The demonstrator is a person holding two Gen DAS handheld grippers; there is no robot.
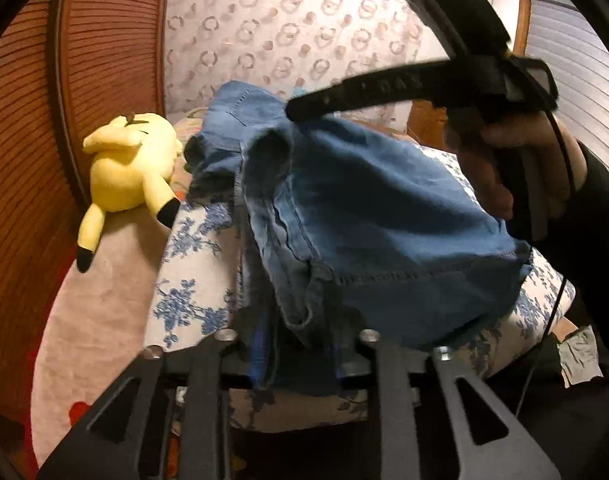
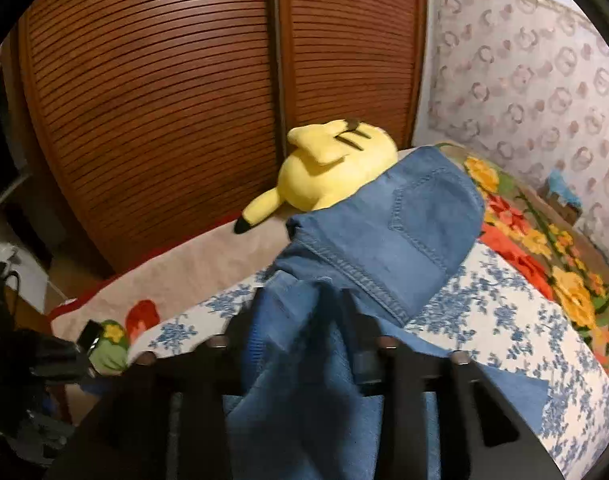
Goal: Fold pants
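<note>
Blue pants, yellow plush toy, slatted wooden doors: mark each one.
blue pants (image 2: 408, 236): right wrist view, on the back pocket.
yellow plush toy (image 1: 132, 164): left wrist view, on its body.
slatted wooden doors (image 2: 164, 100): right wrist view, on the left door's slats.

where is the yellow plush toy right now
The yellow plush toy lies on the bed by the slatted wooden doors; in the right wrist view it is just behind the jeans, and at their left in the left wrist view.

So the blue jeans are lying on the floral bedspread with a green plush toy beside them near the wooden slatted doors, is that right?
Nearly: the plush toy is yellow, not green, as the right wrist view shows. The blue jeans do lie on the floral bedspread, near the wooden slatted doors.
</note>
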